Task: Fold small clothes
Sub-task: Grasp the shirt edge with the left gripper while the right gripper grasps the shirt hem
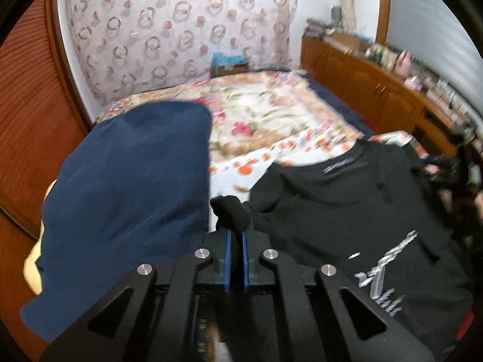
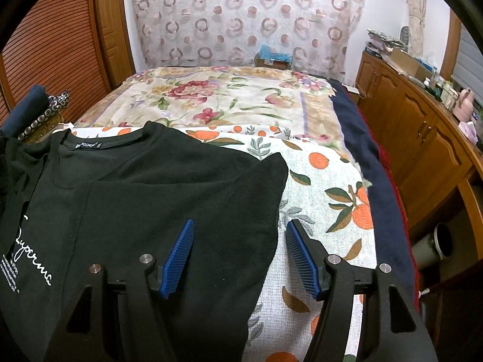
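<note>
A black T-shirt [image 2: 157, 181] with white lettering lies on the bed, collar away from me, its right side folded inward. It also shows in the left wrist view [image 1: 347, 205]. My left gripper [image 1: 236, 235] is shut on a bunched edge of the black T-shirt and holds it lifted. My right gripper [image 2: 238, 241] is open and empty, hovering over the shirt's folded right edge; its left pad [image 2: 179, 250] is over black cloth, its right pad [image 2: 302, 256] over the bedsheet.
A navy cloth [image 1: 129, 199] lies at the left. The bed has an orange-print sheet [image 2: 326, 187] and a floral blanket [image 2: 229, 102]. A wooden cabinet [image 2: 422, 138] with clutter runs along the right. A louvred wooden door [image 2: 60, 48] is at the left.
</note>
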The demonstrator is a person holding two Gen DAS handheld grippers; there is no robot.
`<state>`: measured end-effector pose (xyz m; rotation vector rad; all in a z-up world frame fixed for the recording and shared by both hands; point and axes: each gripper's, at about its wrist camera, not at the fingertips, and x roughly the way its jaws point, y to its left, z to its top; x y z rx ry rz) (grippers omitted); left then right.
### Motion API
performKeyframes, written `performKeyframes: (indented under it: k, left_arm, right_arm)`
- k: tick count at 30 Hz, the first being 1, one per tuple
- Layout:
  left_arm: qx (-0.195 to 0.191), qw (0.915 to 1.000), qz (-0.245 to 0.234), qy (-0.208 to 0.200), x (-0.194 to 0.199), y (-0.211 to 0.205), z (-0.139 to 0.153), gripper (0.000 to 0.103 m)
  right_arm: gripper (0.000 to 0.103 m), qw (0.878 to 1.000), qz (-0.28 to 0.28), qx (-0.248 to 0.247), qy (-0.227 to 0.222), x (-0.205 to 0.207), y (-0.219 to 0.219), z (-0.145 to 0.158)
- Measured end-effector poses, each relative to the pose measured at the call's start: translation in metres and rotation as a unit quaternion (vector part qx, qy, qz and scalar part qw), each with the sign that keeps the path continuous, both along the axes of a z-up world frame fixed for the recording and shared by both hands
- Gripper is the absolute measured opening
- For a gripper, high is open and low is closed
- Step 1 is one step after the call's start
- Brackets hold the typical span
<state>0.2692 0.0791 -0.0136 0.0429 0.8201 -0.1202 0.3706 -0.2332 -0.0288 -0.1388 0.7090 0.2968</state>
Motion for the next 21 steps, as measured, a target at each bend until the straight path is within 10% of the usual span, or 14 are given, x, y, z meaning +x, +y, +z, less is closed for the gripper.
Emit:
performKeyframes:
  k: [6, 17, 20, 21]
  left_arm:
    - [0.001, 0.9989, -0.013, -0.046, -0.022, -0.013, 0.03, 0.006]
    - [-0.033, 0.9973, -0.026, -0.061, -0.042, -0.016, 0.032, 0.006]
    - [-0.041, 0.9967, -0.033, -0.062, -0.047, -0.018, 0.032, 0.006]
    - [-0.044, 0.9963, -0.037, -0.063, -0.051, -0.02, 0.033, 0.006]
  right_arm:
    - [0.066, 0.997, 0.025, 0.069, 0.021, 0.002, -0.015, 0.009]
    - [0.062, 1.0, 0.007, 0.009, 0.021, 0.029, -0.005, 0.009]
    - [0.041, 1.0, 0.017, 0.004, 0.011, 0.031, 0.004, 0.011]
    - [0.018, 1.0, 0.026, 0.005, 0.012, 0.029, 0.006, 0.011]
